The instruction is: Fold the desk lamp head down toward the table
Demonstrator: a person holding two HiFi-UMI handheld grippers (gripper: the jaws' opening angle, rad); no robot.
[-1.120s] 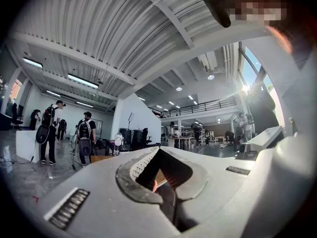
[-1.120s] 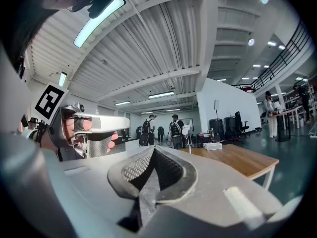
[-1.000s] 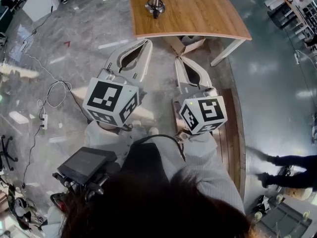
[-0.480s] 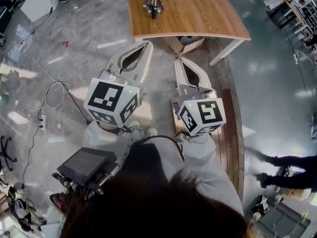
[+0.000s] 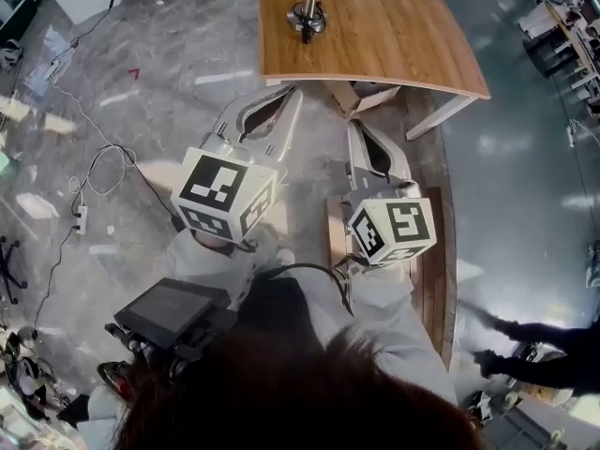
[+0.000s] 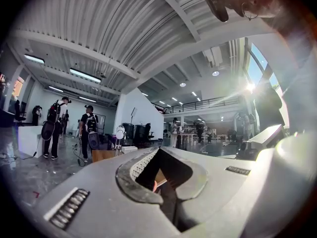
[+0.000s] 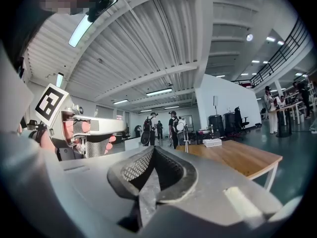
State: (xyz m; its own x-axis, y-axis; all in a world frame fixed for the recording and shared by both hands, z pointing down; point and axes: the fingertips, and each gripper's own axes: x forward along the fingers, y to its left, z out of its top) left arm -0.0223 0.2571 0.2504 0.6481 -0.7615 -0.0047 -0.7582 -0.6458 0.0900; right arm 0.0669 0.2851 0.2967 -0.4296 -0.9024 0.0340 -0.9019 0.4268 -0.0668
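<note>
Both tongs are clenched and empty: the left gripper (image 5: 293, 92) and right gripper (image 5: 355, 127) each show pads pressed together in their own views. They're held level, side by side, noses toward the table (image 5: 412, 36) but well short of it. That reads as an approach posture, not a grip.

The desk lamp (image 5: 307, 12) stands near the table's left end in the head view. Its base and lower stem are visible; the head is cut off by the frame edge. The right gripper view shows the lamp upright, head not folded, so the task hasn't started. Likely next: one jaw pair opens for the head while the other steadies the base.

Only container is a cardboard box (image 5: 364, 92) under the table's near edge, flaps open. Its contents can't be made out.
</note>
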